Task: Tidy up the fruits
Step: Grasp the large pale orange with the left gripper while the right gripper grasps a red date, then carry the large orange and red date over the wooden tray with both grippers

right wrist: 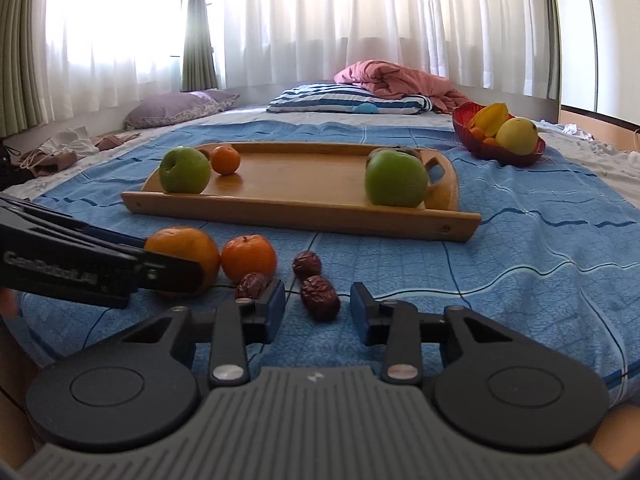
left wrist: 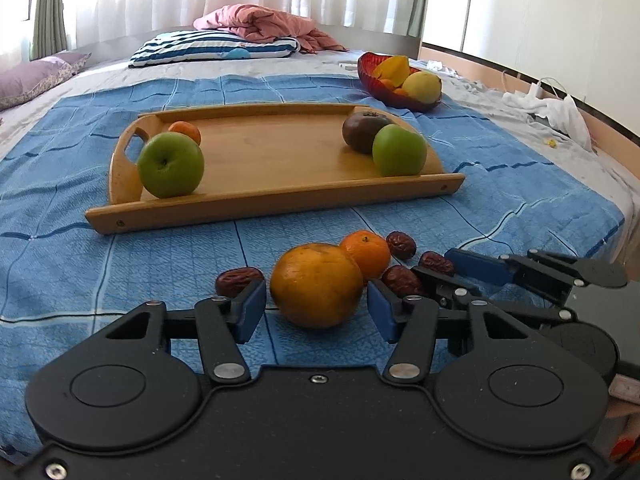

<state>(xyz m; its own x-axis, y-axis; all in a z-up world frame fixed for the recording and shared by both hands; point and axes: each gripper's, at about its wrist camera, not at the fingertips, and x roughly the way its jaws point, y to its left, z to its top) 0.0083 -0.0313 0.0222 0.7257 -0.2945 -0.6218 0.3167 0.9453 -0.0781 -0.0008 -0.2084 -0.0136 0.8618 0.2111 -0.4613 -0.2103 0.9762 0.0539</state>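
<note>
A large orange [left wrist: 316,284] lies on the blue blanket between the open fingers of my left gripper [left wrist: 316,308], not clamped. A small mandarin [left wrist: 366,252] sits just behind it, with several red dates [left wrist: 400,244] around. My right gripper [right wrist: 318,310] is open around one date [right wrist: 320,296]; another date [right wrist: 253,284] lies by its left finger. The wooden tray [left wrist: 272,200] beyond holds two green apples [left wrist: 170,164] [left wrist: 398,150], a small mandarin [left wrist: 185,131] and a dark fruit [left wrist: 364,130].
A red bowl [left wrist: 374,80] with yellow fruits stands at the back right of the bed. A striped pillow [left wrist: 216,46], a pink blanket [left wrist: 264,22] and a purple pillow [right wrist: 176,106] lie by the curtains. White cloth and cables [left wrist: 552,106] lie at the right edge.
</note>
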